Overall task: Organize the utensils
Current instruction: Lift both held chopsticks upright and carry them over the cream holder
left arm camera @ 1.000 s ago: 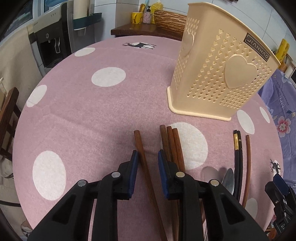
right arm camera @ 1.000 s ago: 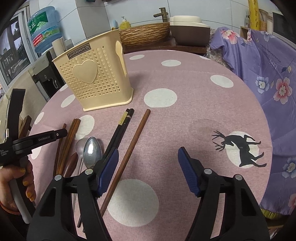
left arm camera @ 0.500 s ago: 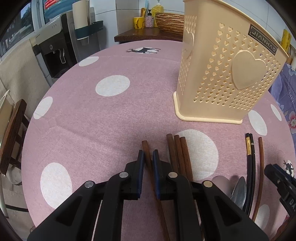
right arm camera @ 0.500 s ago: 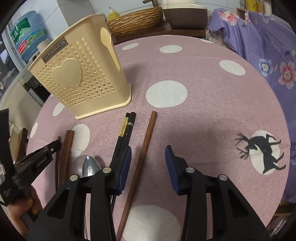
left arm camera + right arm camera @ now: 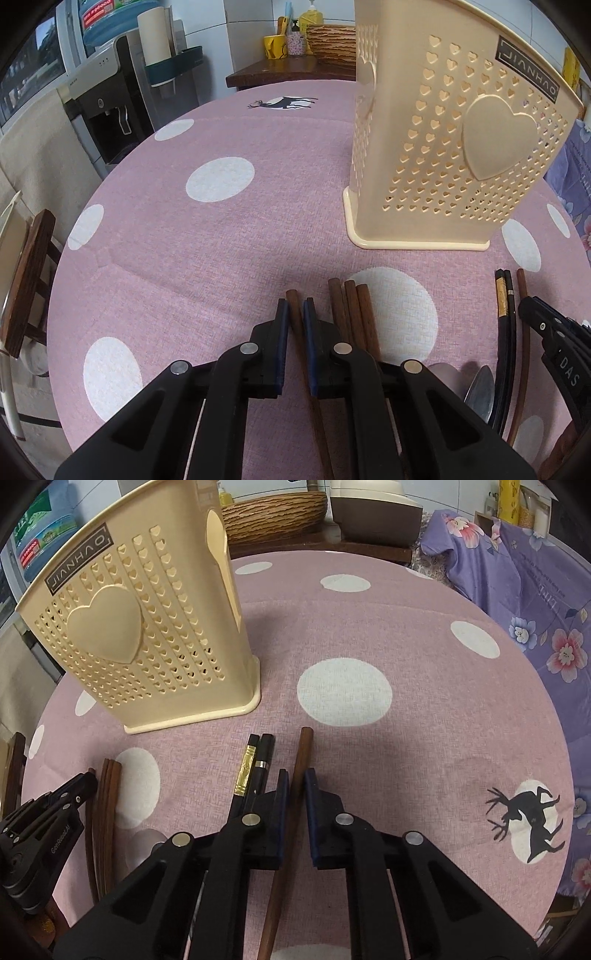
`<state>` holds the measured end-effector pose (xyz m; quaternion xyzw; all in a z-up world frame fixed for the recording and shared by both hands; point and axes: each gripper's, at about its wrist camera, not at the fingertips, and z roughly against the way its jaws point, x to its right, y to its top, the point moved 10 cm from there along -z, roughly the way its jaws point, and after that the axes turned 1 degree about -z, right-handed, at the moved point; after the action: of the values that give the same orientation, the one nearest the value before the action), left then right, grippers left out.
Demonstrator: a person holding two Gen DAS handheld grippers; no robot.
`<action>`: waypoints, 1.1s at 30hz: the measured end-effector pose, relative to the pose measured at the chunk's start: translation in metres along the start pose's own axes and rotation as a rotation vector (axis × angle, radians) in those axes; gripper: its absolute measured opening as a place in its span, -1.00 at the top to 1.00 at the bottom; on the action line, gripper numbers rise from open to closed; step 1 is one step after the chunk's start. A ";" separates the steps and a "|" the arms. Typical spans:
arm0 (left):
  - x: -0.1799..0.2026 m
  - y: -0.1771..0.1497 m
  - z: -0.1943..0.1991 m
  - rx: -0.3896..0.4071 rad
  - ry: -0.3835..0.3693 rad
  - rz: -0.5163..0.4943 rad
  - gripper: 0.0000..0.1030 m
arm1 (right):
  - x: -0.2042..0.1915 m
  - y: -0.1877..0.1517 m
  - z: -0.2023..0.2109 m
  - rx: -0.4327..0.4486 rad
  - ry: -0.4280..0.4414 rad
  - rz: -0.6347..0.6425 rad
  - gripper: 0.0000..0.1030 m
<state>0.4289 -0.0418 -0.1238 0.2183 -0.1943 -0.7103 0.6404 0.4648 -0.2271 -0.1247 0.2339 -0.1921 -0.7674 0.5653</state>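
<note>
Both grippers are at the pickup step: the left gripper (image 5: 294,314) pinches a lone brown wooden chopstick (image 5: 293,301) lying on the pink polka-dot tablecloth (image 5: 184,240), the right gripper (image 5: 294,786) pinches another brown wooden chopstick (image 5: 303,746), and next, I judge, each must lift and tip into the cream perforated plastic utensil holder (image 5: 443,147).

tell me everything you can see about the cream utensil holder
The cream utensil holder is a tall plastic caddy that flares wider toward its top. Its front wall is pierced with rows of small heart-shaped holes around one large raised heart, with a dark JIANHAO label near the rim. A raised spoon shape marks its side wall. It stands upright on a flat lipped base on the pink dotted tablecloth, beyond the chopsticks, which lie apart from it. Neither gripper touches it. Its inside is hidden.
</note>
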 end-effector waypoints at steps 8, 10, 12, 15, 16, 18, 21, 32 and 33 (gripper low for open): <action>0.002 0.005 -0.003 0.008 -0.028 0.034 0.83 | 0.001 0.006 -0.001 0.000 0.096 -0.041 0.83; 0.002 0.006 -0.001 0.017 -0.040 0.043 0.84 | 0.001 0.007 0.002 0.014 0.116 -0.041 0.83; -0.001 0.011 0.003 0.041 -0.044 0.053 0.85 | 0.000 0.012 0.010 0.042 0.146 -0.040 0.83; -0.005 0.022 0.018 0.083 -0.074 0.076 0.85 | -0.004 0.022 0.030 0.113 0.155 -0.004 0.84; -0.006 0.026 0.023 0.096 -0.081 0.081 0.85 | -0.004 0.025 0.037 0.133 0.160 0.005 0.84; -0.008 0.034 0.035 0.130 -0.095 0.088 0.85 | -0.006 0.032 0.051 0.165 0.184 0.015 0.85; -0.012 0.049 0.059 0.191 -0.127 0.098 0.85 | -0.007 0.045 0.075 0.225 0.213 0.032 0.85; -0.031 0.088 0.131 0.369 -0.154 0.099 0.85 | 0.003 0.081 0.160 0.384 0.272 0.087 0.85; -0.033 0.091 0.135 0.381 -0.149 0.099 0.85 | 0.004 0.082 0.165 0.391 0.273 0.088 0.85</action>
<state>0.4313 -0.0194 0.0404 0.2725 -0.3822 -0.6426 0.6056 0.4328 -0.2491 0.0555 0.4318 -0.2686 -0.6514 0.5631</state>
